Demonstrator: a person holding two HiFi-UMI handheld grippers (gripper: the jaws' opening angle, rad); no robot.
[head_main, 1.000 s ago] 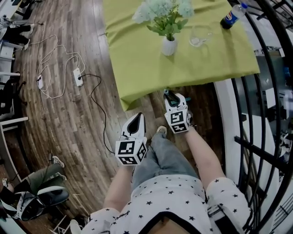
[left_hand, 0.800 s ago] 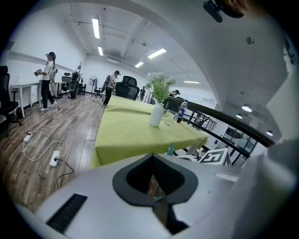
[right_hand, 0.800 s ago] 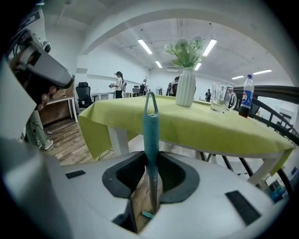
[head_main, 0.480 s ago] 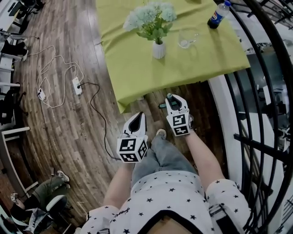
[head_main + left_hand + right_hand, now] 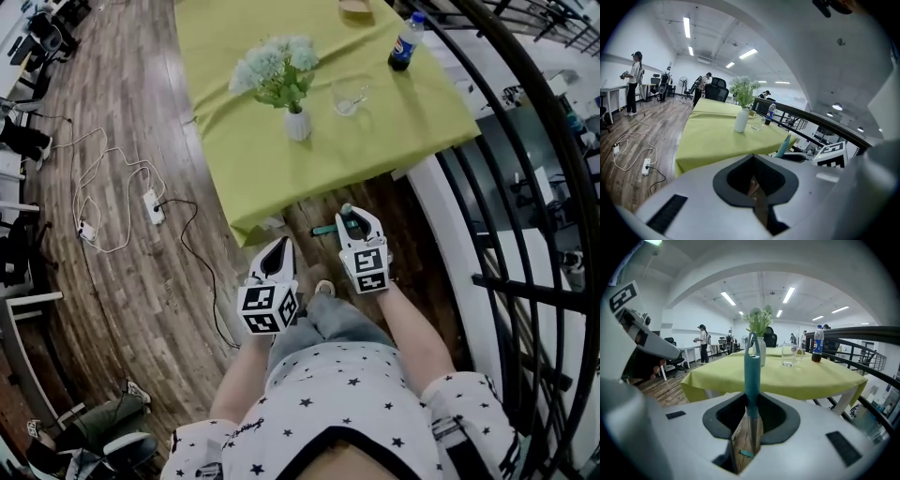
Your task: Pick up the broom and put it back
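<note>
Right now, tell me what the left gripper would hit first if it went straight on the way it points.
Most likely the green tablecloth, at its near hanging corner. Nothing stands between it and the left gripper, though depth is hard to judge.

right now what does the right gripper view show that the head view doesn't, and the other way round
Only the right gripper view: the ceiling lights, a person standing far back in the room, and a close look at its jaws closed on the teal broom handle.
Only the head view: the power strip with its cables on the wood floor, and the starred shirt.
Both: the green table, the flower vase, the glass, the bottle, and the handle in the right gripper.
</note>
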